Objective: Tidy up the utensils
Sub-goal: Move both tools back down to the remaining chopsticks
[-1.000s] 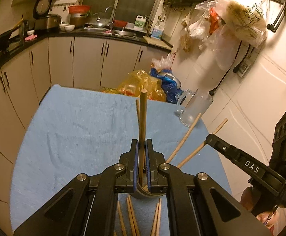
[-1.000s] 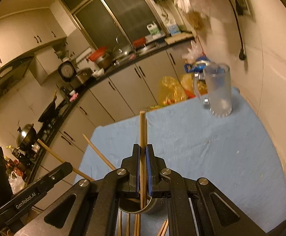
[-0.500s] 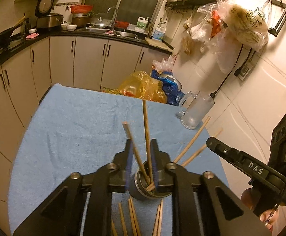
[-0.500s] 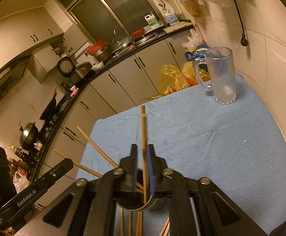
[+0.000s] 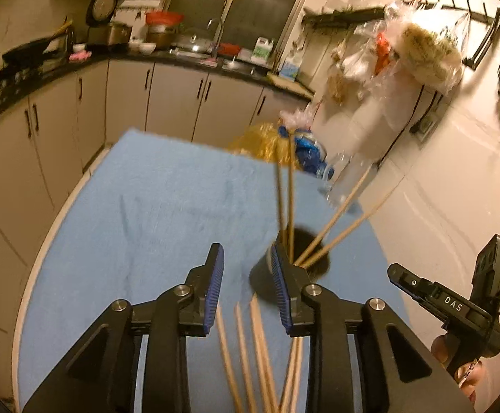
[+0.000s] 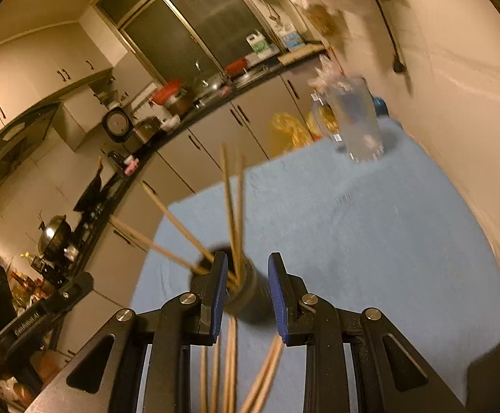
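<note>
Wooden chopsticks (image 5: pixel 286 199) already stand in the dark cup (image 5: pixel 293 268) on the blue-covered bench (image 5: pixel 167 206), four of them fanned out and leaning. More loose chopsticks (image 5: pixel 250 354) lie flat on the cloth just below our two tools. Our left hand-held gripper (image 5: pixel 248 292) has its jaws spread apart and holds nothing; our right hand-held gripper (image 6: pixel 246 296) is likewise parted and empty, sitting close around the cup's near side.

We judge the main risk to be knocking the cup: its leaning sticks jut toward both tools, and a careless sweep down to the loose ones could catch a stick and tip the whole cup. Both views are blurred, so fine contact is hard to read.

Open cloth stretches wide to the left and ahead. A glass mug (image 6: pixel 356 120) stands well apart near the far edge by the wall.
</note>
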